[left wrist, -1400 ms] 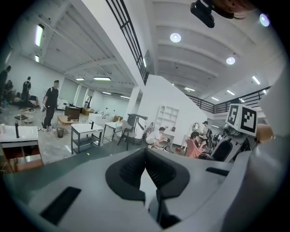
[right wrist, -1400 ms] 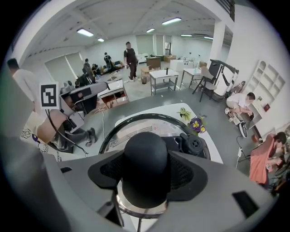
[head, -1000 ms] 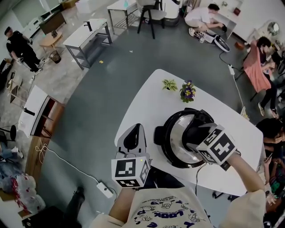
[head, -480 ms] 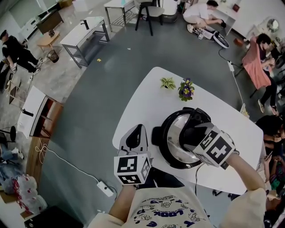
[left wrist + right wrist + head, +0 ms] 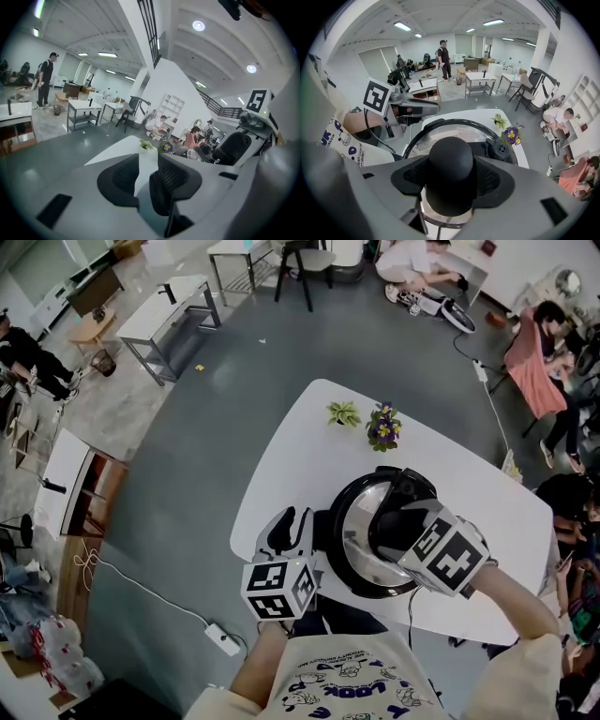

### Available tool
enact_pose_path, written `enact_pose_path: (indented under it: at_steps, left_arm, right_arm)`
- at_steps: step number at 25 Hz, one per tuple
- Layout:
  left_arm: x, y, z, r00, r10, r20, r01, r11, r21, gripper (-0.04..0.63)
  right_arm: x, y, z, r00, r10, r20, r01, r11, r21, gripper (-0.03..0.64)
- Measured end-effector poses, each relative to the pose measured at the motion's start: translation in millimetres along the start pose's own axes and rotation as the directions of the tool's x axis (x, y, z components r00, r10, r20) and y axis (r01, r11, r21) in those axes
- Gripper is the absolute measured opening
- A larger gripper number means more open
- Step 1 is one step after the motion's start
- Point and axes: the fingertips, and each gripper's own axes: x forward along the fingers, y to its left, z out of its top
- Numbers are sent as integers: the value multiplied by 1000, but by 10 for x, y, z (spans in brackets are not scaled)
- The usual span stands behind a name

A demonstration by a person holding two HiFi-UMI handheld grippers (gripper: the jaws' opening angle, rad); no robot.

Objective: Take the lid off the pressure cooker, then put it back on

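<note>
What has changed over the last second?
The left gripper has moved closer to the pressure cooker, and its jaws have just been opening with nothing between them. The right gripper stays clamped on the lid knob.

"look" upside down on shirt (image 5: 361,688)

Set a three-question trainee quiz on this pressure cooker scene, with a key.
1. Multiple choice: the right gripper is shut on A) the lid's knob, B) a cable, C) nothing.
2. True or false: the left gripper holds something.
3. Count: how many potted plants stand on the white table?
Key: 1 A. 2 False: its jaws have just been opening and stand apart, with nothing between them. 3 Two.
</note>
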Motion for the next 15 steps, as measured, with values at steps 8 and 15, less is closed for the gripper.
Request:
enact_pose_path:
  at_steps: [8,15]
  left_arm:
    - [110,-10,-302,996,-49,-74,33,979,-201,140]
    - [144,-53,-375,991,-113,-66,79,921,-382,140]
  right_arm:
    - [-9,10,-15,1000,16,-22,-16,1000,6,298]
    - [-2,10,-19,999,14,-35,-14,1000,-6,298]
